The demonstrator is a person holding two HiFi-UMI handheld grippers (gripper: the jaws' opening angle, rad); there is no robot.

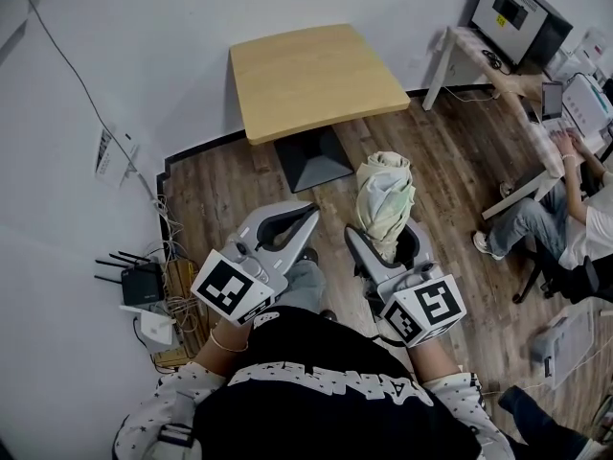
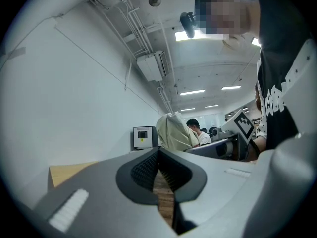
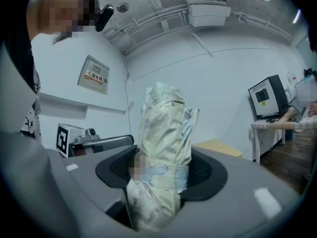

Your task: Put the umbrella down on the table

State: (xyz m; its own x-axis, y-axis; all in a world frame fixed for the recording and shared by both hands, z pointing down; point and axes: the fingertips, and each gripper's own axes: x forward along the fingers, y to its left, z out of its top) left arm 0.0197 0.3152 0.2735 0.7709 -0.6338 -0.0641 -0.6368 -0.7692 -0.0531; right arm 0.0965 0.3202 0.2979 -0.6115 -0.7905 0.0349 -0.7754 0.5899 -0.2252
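No legible text anywhere; wall sign (image 3: pixel 93 75) lettering illegibly small.

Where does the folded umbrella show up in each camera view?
Head view: right of centre, the umbrella stands upright in the right gripper.
Left gripper view: cream bundle just above the jaw tips, mid-frame.
Right gripper view: dead centre, clamped between the jaws.
Shared landmark: the wooden table.

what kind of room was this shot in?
Most likely an open-plan office or lab: a black computer monitor on a white desk, a seated person working at the next desk, and a black router with antennas by the white wall.
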